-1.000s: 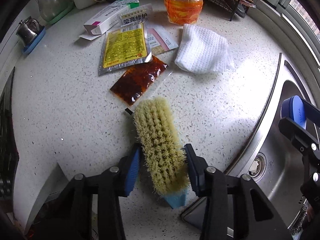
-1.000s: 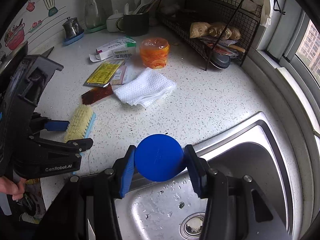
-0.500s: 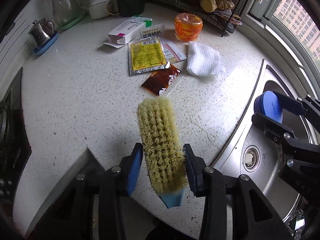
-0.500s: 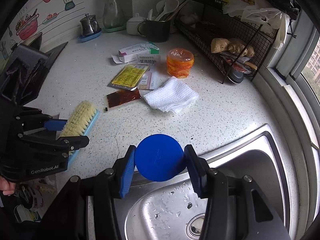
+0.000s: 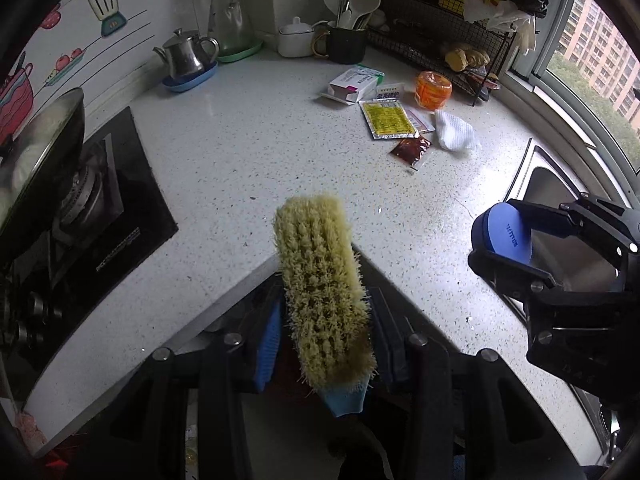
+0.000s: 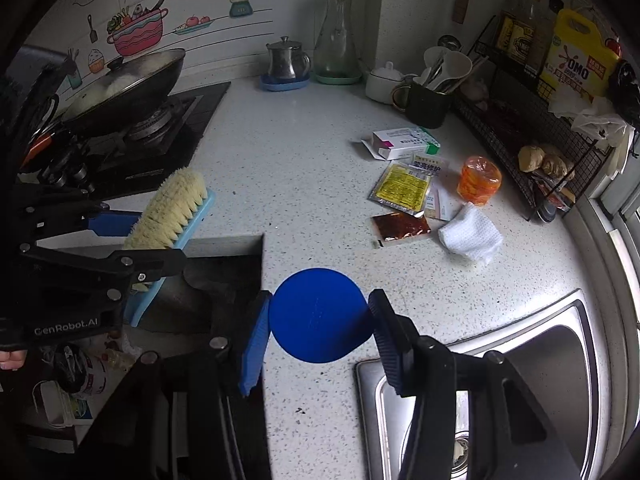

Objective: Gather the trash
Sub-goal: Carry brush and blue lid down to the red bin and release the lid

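Left claw (image 5: 324,344) pinching scrub brush (image 5: 322,288), right claw (image 6: 318,320) pinching blue disc (image 6: 318,314). Sweep sauce packet (image 5: 411,149), upper right of tabletop (image 5: 248,152), keeping bristles flat.

wok (image 6: 132,80), kettle (image 6: 286,60), glass carafe (image 6: 335,36)

Black grippers (image 5: 324,344), blue-padded fingers (image 6: 254,344)

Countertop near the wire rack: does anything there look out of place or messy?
Yes. Loose wrappers lie scattered beside the orange jar: a yellow sachet, a dark red sauce packet, an opened medicine box and a crumpled white cloth.
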Motion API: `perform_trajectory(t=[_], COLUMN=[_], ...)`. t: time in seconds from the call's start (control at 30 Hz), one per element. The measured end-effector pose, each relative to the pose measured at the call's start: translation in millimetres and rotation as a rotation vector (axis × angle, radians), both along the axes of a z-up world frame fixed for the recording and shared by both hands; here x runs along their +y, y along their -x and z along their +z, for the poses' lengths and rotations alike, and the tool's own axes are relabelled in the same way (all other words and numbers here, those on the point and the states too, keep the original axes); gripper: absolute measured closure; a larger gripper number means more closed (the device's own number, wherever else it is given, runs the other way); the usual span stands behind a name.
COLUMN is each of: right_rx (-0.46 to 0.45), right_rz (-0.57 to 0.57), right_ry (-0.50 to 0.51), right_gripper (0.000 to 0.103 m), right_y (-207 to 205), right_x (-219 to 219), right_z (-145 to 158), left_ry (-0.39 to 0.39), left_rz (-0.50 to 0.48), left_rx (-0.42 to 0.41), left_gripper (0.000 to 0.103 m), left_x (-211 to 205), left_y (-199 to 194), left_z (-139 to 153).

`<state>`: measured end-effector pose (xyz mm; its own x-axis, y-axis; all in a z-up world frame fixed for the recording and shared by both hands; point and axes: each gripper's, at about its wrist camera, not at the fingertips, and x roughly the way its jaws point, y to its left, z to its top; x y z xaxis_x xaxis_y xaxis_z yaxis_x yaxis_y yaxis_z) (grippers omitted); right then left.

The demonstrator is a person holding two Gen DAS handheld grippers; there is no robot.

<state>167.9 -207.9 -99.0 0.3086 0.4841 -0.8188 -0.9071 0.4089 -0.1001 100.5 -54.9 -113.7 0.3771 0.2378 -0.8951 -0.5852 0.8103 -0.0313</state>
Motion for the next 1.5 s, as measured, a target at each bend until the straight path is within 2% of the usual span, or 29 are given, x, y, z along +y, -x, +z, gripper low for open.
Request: perform_trajectory(t=[0.13,0.27,0.53,0.77,1.0,1.1,1.3,1.5], right_rx=[0.014,0.039,0.096,0.129,0.14,0.133,0.128,0.133], right_rz=[0.069,0.112,0.126,0.096,0.051,0.062,0.079,0.076], right_ry=[0.014,0.042,0.112,0.187,0.217,0.223,0.267,0.31], right_gripper=[0.057,0.057,0.057,0.057,0.057,0.057,0.057,0.057], right_y=[47,84,128,122,99,94,76,70], right_x=[18,32,44,53,59,66,81,80], right_z=[-11,-38,-123,-232,-345,-384,-442,-476], left_ry=[0.011,0.049,0.139,0.195,0.199,0.191,0.2,0.221], left_rz=[0.044,0.079,0.118,0.142,0.143,0.138,0.142,0.149], left_rx=[0.015,0.032,0.089,0.124,0.131,0.149,0.175,0.181], left_gripper=[0.065,0.065,0.065,0.065,0.065,0.065,0.065,0.065], left_x=[0,-4,-8,0,12,17,23,21], left_y=[49,92,145,160,157,153,151,150], left_z=[-12,-39,-132,-235,-331,-367,-418,-441])
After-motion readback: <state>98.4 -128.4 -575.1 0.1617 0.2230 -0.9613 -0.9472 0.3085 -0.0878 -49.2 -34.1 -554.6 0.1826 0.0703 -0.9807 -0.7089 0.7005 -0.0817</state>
